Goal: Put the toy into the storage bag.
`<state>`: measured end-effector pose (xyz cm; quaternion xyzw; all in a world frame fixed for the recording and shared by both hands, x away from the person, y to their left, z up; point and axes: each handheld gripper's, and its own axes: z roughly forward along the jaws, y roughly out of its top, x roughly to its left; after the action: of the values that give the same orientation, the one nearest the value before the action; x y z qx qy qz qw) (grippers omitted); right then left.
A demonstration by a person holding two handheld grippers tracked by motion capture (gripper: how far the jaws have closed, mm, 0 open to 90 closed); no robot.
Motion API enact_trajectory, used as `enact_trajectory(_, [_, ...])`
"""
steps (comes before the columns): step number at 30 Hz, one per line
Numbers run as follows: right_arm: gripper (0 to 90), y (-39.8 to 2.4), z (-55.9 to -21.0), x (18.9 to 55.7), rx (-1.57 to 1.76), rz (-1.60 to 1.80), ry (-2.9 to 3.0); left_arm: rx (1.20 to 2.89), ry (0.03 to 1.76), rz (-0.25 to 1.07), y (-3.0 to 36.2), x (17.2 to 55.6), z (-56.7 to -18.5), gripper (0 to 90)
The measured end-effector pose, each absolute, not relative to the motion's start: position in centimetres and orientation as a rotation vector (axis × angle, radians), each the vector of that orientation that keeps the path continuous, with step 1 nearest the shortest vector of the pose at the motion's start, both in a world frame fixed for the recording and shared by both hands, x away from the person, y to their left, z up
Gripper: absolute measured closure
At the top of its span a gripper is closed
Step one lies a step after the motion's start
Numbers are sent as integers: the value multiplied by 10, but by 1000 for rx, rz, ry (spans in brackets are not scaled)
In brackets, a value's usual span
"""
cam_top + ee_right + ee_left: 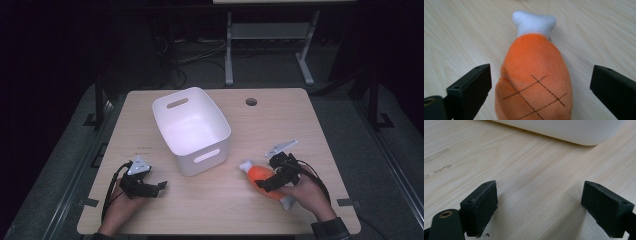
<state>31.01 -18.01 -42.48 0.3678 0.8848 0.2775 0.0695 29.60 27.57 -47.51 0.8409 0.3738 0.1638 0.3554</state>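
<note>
Nearest the person, the right hand-held gripper (539, 95) has its jaws spread wide on either side of a plush drumstick (535, 77), one jaw to each flank of the orange body, with clear gaps on both sides, so it grips nothing yet. The toy lies flat on the tabletop (215, 205), its stitched crosshatch end closest to this gripper and its white bone knob pointing away from it; in the high view the drumstick (261, 174) sits directly under the right hand-held gripper (274, 181). The step in hand looks like closing on the toy, and it would go best if the jaws came down level to the thick middle of the orange body, centred so both pads meet the plush at once, and squeezed gently since the stuffing will give; gripping the narrow bone end would risk a slip. The left hand-held gripper (155, 188) rests low over bare wood, jaws also wide apart and empty, with the bin (192, 131) just ahead of it and to its right. That white bin, with a slot handle at each end, stands beyond both grippers near the tabletop's middle, and appears empty. By count: one drumstick, one bin, two hand-held grippers, and one round hole (251, 102) in the far tabletop.
</note>
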Motion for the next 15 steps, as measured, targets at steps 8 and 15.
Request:
enact_trajectory(8, [32,-174,-437,312,1098,767,2693,2173,965,424,276,296,-475,130])
enact_trajectory(15, [33,-171,-445,313,1092,729,2727,2173,965,424,276,296,-475,130])
